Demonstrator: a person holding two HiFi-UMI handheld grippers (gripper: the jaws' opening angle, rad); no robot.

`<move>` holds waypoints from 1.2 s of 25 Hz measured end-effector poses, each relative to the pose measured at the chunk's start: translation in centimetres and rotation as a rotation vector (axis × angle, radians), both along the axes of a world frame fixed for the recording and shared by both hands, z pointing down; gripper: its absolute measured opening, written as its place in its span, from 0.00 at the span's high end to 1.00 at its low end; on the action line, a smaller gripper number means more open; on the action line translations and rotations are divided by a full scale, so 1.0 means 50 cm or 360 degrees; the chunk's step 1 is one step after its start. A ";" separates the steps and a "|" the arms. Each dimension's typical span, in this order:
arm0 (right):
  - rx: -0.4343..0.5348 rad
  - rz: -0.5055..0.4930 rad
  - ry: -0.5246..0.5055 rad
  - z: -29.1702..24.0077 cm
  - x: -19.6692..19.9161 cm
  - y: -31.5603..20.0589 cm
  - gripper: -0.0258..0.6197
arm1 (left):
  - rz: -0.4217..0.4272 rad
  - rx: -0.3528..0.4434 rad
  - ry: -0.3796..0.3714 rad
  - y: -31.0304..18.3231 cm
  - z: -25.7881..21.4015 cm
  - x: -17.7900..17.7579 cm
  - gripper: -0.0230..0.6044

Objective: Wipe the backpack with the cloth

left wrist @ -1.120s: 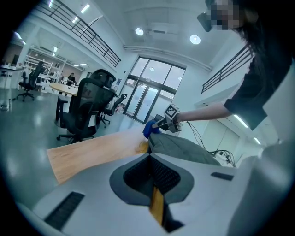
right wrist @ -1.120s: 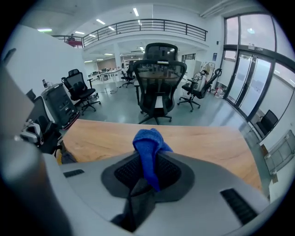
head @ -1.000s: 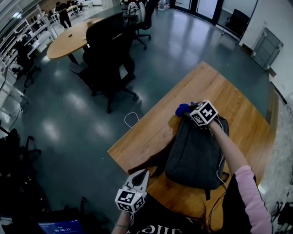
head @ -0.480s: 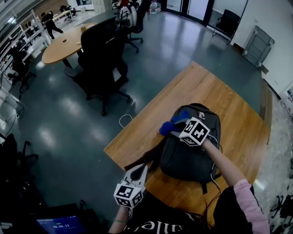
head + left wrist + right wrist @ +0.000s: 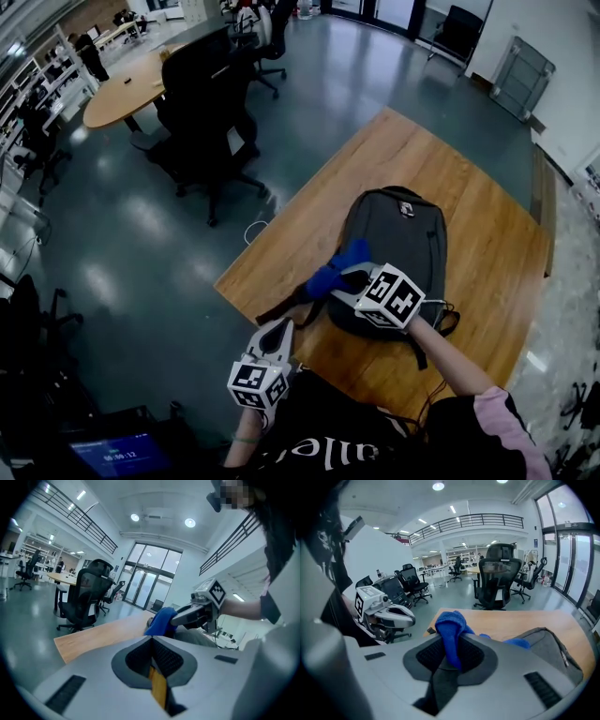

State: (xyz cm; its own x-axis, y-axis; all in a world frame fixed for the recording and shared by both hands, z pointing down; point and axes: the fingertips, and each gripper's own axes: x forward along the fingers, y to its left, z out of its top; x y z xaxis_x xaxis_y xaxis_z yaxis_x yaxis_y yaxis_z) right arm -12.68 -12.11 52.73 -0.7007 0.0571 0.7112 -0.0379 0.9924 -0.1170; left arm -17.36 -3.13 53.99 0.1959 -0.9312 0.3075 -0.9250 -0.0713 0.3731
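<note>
Head view, mid-wipe: right claw (image 5: 345, 278) clamped on blue cloth (image 5: 336, 267) at near-left edge of backpack (image 5: 398, 239) flat on desk (image 5: 487, 234), left claw (image 5: 272, 336) closed, empty, idle; probably more surface left.

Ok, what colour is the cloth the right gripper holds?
The cloth is bright blue; the right gripper view shows it best.

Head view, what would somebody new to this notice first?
The bright blue cloth catches the eye first, clamped in the right gripper at the near left edge of the dark grey backpack. The backpack lies flat on the wooden table. The left gripper is shut on nothing, by the table's near edge.
</note>
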 end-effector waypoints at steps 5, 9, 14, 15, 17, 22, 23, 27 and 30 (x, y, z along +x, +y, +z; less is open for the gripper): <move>-0.0041 0.0027 -0.0066 0.015 -0.010 0.077 0.86 | -0.0004 0.0010 -0.0024 0.002 0.006 -0.016 0.96; -0.0158 0.0151 -0.0166 0.028 -0.018 0.114 0.86 | 0.0010 0.0001 -0.0037 0.008 0.015 -0.019 0.96; -0.0251 0.0242 -0.0309 0.004 -0.030 0.147 0.86 | 0.0031 0.0003 -0.0051 0.008 0.013 -0.020 0.96; -0.0259 0.0264 -0.0346 -0.007 -0.031 0.149 0.86 | 0.0033 0.0007 -0.0051 0.007 0.010 -0.021 0.96; -0.0272 0.0335 -0.0416 -0.026 -0.029 0.147 0.86 | 0.0038 0.0011 -0.0050 0.002 0.006 -0.020 0.96; -0.0287 0.0569 -0.0485 -0.033 0.018 0.113 0.86 | 0.0094 0.0023 -0.0062 -0.006 -0.008 0.007 0.96; -0.0283 0.0614 -0.0486 -0.029 0.037 0.106 0.86 | 0.0111 0.0026 -0.0068 -0.006 -0.009 0.017 0.96; -0.0274 0.0782 -0.0497 -0.024 0.096 0.071 0.86 | 0.0161 0.0025 -0.0079 -0.012 -0.015 0.029 0.96; -0.0263 0.0902 -0.0508 -0.030 0.143 0.047 0.86 | 0.0191 0.0013 -0.0079 -0.018 -0.020 0.036 0.96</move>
State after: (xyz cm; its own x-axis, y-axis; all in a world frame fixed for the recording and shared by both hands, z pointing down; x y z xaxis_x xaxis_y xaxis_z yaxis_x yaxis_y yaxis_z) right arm -5.54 -9.78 51.22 -0.8288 -0.2915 0.4777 -0.4865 0.7971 -0.3576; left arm -15.57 -4.01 52.98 0.2909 -0.9044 0.3121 -0.9270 -0.1858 0.3258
